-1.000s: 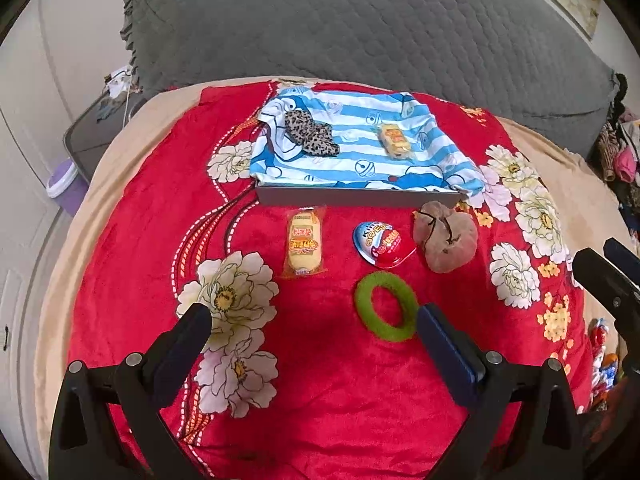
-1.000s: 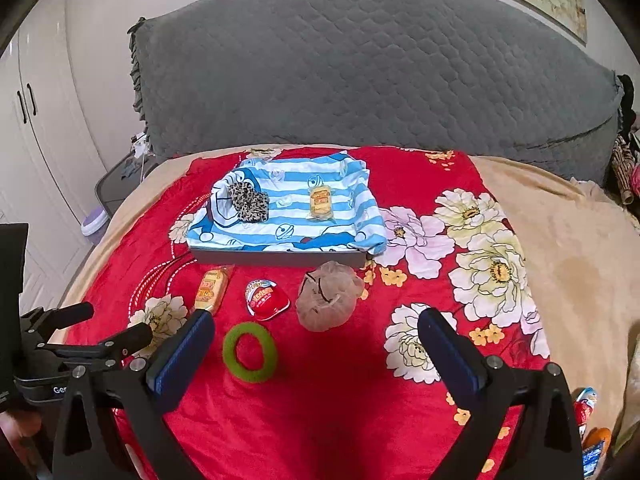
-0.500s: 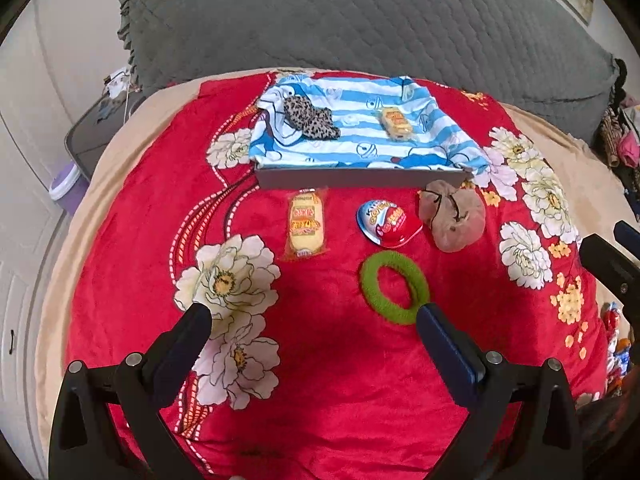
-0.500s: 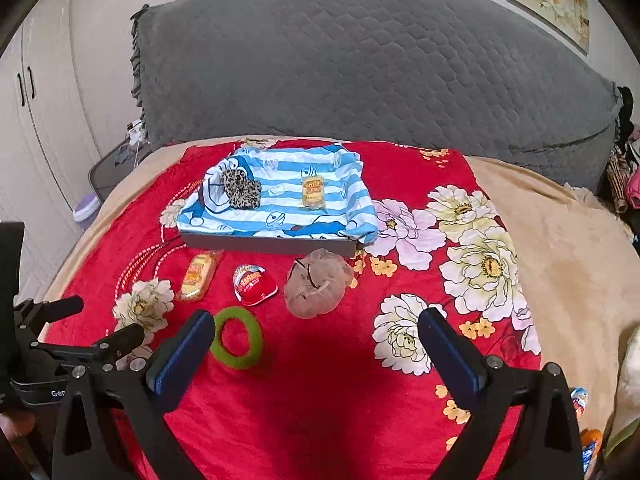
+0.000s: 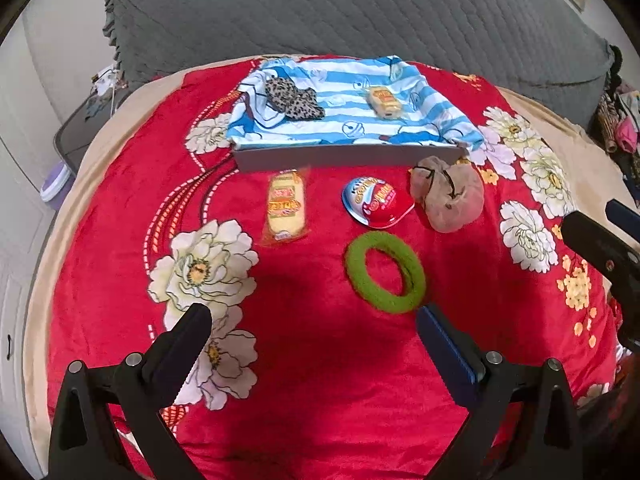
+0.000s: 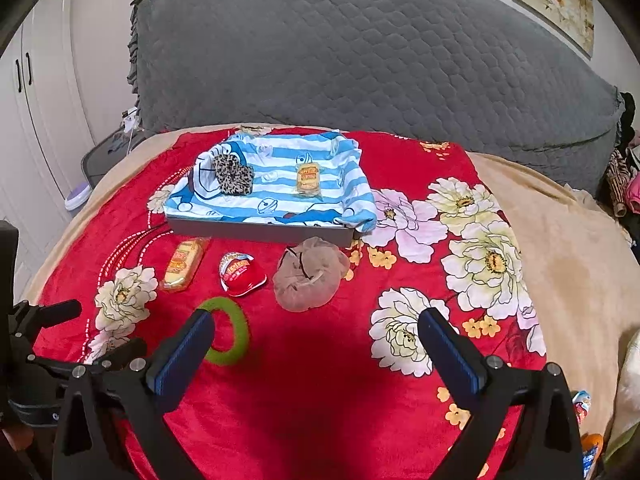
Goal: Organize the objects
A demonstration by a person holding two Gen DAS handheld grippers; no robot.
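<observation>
I held both grippers low over a bed covered by a red blanket [image 5: 320,380] with white flowers. My left gripper [image 5: 314,326] had its jaws spread wide with nothing between them, and my right gripper [image 6: 316,330] was spread just as wide and equally empty.

At the far side of the blanket, near a grey quilted headboard [image 6: 360,60], sat a shallow grey tray [image 5: 348,158] lined with a blue-and-white striped cloth [image 5: 344,100]. Two things already lay inside it: a leopard-print scrunchie [image 5: 292,98] on the left and a small yellow snack packet [image 5: 384,102] on the right, well apart. I judged the tray to be the collecting place, so those two seemed sorted.

Four things lay loose on the blanket in front of the tray. A longer yellow snack bar [image 5: 285,208] lay just beside the tray's front wall, a red and blue egg-shaped sweet [image 5: 376,202] lay to its right, and a brownish scrunchie [image 5: 448,198] lay further right, touching the tray's corner. Nearest me was a green fuzzy ring [image 5: 384,272], flat on the blanket, just ahead of my left gripper's right finger. In the right wrist view the ring [image 6: 226,330] sat partly behind my left finger.

I judged the ring the likeliest next pick, since it lay closest to both open grippers.
</observation>
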